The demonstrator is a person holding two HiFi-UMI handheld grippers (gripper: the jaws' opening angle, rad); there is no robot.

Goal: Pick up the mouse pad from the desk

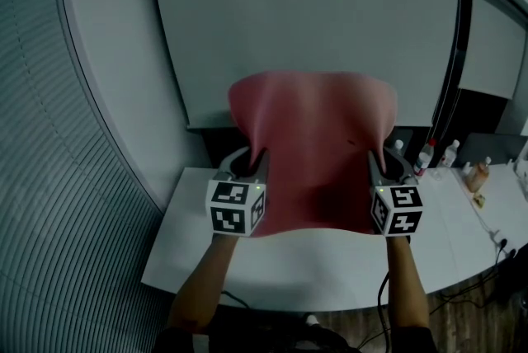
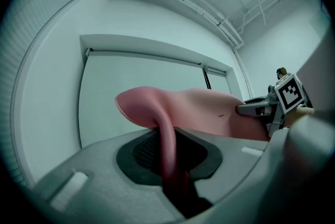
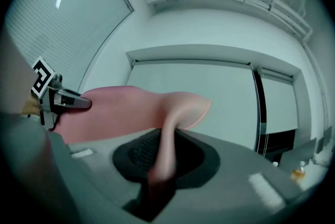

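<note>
A large pink mouse pad [image 1: 315, 152] hangs in the air above the white desk [image 1: 297, 261], stretched between both grippers. My left gripper [image 1: 256, 166] is shut on the pad's left edge, and the pink sheet [image 2: 166, 139] runs pinched between its jaws. My right gripper [image 1: 375, 167] is shut on the pad's right edge, where the pink sheet [image 3: 166, 147] also sits clamped. The pad's far edge curls up and sags between the two grips. From the left gripper view the right gripper [image 2: 261, 109] shows at the pad's far side; from the right gripper view the left gripper [image 3: 68, 100] shows likewise.
A white roller screen [image 1: 313, 30] covers the wall behind the desk. Several small bottles [image 1: 425, 155] stand at the desk's back right, and a brown object [image 1: 478, 176] lies further right. Cables [image 1: 499, 242] hang off the desk's right edge. A slatted blind [image 1: 49, 137] fills the left.
</note>
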